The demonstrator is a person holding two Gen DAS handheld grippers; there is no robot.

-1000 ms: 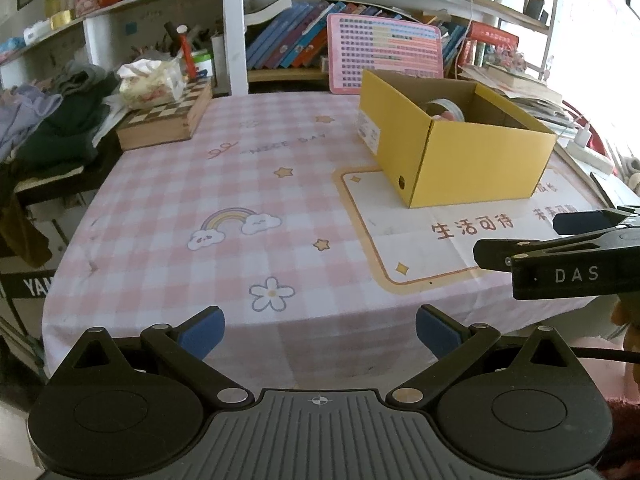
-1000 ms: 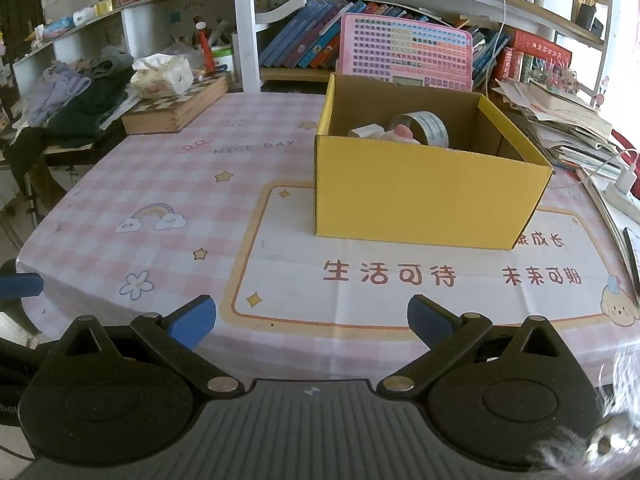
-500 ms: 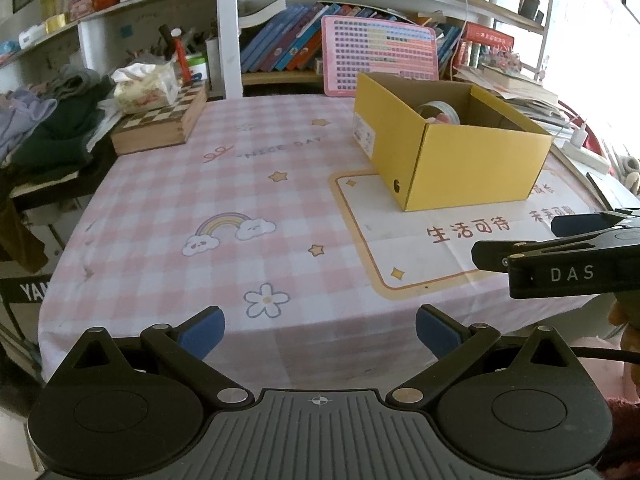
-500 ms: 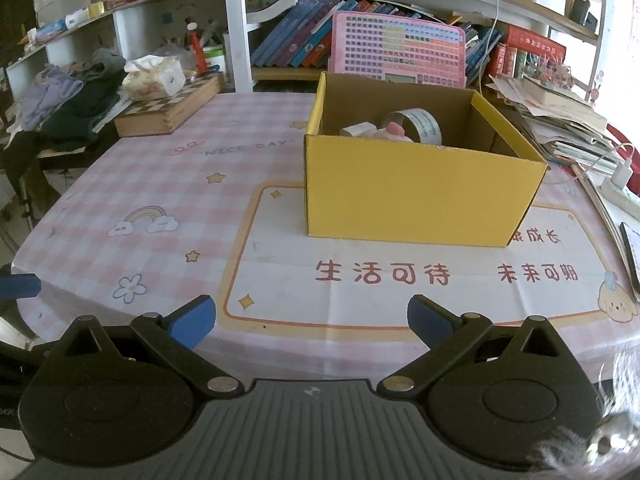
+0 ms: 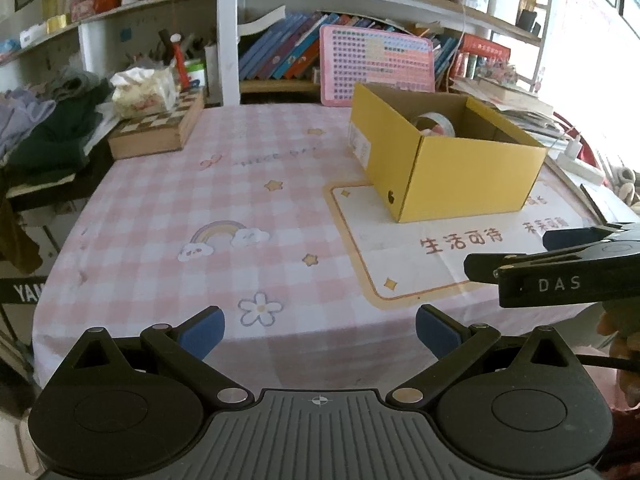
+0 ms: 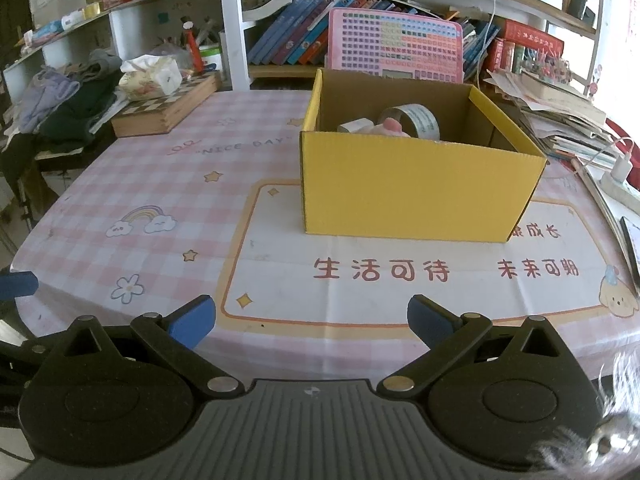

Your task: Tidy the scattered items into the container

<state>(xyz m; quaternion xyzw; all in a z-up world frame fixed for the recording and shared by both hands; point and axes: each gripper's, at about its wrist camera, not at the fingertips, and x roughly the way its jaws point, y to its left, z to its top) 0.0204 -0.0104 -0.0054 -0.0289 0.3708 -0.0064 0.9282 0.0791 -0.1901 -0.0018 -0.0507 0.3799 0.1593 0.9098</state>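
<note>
A yellow cardboard box (image 6: 416, 188) stands on the pink checked tablecloth (image 6: 160, 184); it also shows in the left wrist view (image 5: 460, 176). Inside it lie a roll of tape (image 6: 416, 120), a pink item (image 6: 390, 125) and a small white item (image 6: 354, 125). The tape roll also shows in the left wrist view (image 5: 434, 122). My left gripper (image 5: 318, 334) is open and empty at the table's near edge. My right gripper (image 6: 310, 322) is open and empty, near the front edge, facing the box. The right gripper's side shows in the left wrist view (image 5: 560, 276).
A wooden chessboard box (image 6: 168, 106) with a tissue pack (image 6: 150, 76) sits at the back left. A pink board (image 6: 394, 46) leans behind the yellow box. Bookshelves run along the back. Clothes (image 6: 68, 104) pile at the left, papers (image 6: 560, 120) and a power strip (image 6: 620, 184) at the right.
Both grippers have drawn back slightly from the table and risen; the box looks a little farther and lower in both views. Both stay open and empty.
</note>
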